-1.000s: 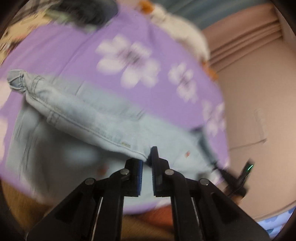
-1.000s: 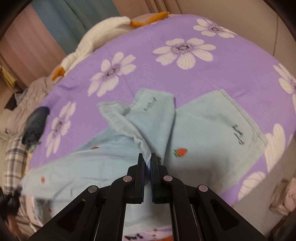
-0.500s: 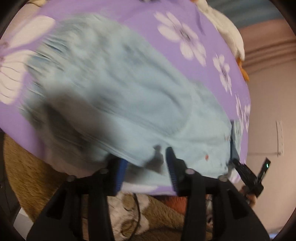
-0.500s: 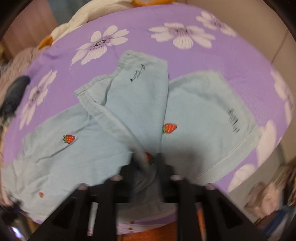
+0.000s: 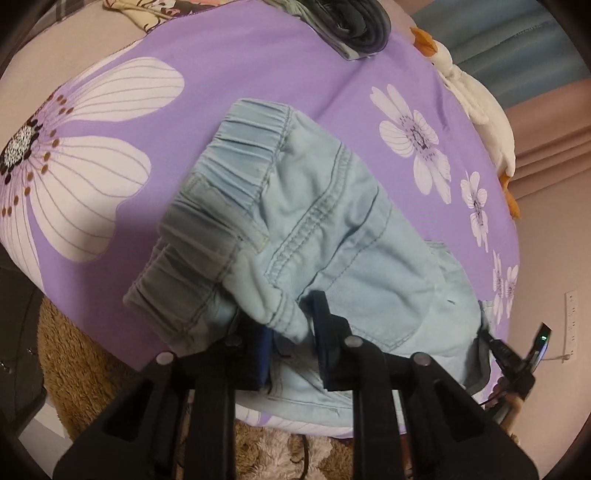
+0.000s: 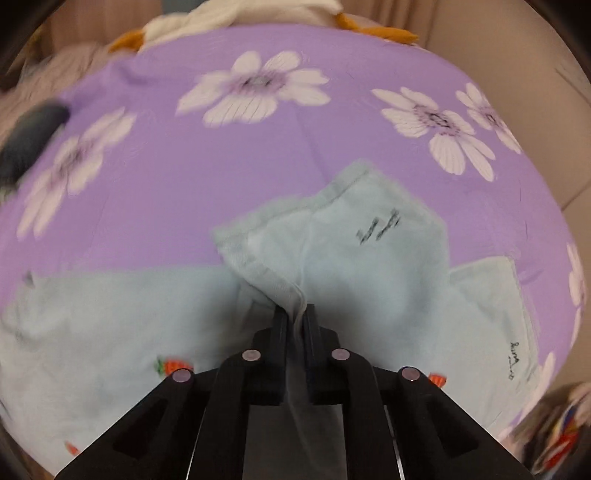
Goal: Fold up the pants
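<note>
In the left wrist view, a brown shaggy rug (image 5: 70, 362) lies on the floor below the bed edge at far left. The purple flower-print bedsheet (image 5: 236, 66) carries the light blue denim pants (image 5: 332, 206), elastic waistband doubled over toward the camera. The left tongs (image 5: 291, 332) stand parted, a rolled fold of the denim sitting between the two fingers; whether the pads touch it I cannot tell. A dark folded garment (image 5: 354, 22) lies at the sheet's far edge, with a white plush goose (image 5: 476, 99) to its right.

In the right wrist view, the pants (image 6: 110, 317) spread over the bedsheet (image 6: 207, 177), strawberry patches showing. The right tongs (image 6: 295, 321) are pinched closed on a raised leg hem.
</note>
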Motion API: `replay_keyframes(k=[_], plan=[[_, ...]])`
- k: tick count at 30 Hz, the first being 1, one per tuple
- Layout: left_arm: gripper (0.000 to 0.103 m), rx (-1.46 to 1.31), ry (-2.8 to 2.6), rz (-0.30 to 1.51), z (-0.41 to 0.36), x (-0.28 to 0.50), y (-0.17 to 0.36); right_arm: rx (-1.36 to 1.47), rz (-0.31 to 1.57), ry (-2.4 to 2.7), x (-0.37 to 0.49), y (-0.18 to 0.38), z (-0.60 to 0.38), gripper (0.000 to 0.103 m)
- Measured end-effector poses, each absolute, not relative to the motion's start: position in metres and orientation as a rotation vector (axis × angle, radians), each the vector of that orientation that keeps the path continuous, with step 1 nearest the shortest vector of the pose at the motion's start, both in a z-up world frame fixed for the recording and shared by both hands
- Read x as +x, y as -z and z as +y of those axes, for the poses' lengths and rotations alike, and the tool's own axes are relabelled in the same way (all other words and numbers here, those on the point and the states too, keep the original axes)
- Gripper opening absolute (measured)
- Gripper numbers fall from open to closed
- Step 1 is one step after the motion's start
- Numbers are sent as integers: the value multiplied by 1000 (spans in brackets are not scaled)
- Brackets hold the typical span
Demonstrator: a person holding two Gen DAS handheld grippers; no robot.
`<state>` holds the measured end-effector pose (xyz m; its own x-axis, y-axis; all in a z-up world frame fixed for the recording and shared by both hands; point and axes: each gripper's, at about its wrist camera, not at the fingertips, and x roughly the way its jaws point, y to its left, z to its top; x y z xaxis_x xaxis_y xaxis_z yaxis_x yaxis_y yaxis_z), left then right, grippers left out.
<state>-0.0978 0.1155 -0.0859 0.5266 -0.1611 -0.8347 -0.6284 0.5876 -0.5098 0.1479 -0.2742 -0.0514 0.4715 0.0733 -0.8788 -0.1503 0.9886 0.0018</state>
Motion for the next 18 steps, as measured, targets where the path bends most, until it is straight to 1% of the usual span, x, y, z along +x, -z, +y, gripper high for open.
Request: replay_keyframes(k=[2,6,8,11,15,18], plan=[[16,-938,-329,1012,119,-103,85,51,1020,-157,148,28,-297,6],[14,-933,-336,1038,121,-108,85,251,855,-8,120,-22,-378,6],[14,-935,-337,1044,121,-109,85,339,832,41,103,-25,-411,6],[13,-928,-339,1053,120,-107,87,422,878,114,80,0,-449,6],[13,-923,-340,1061,120,-104,87,534,1037,172,71,66,-477,6],[13,-925,-339,1055,119,-102,84,595,1043,167,69,73,-483,6]])
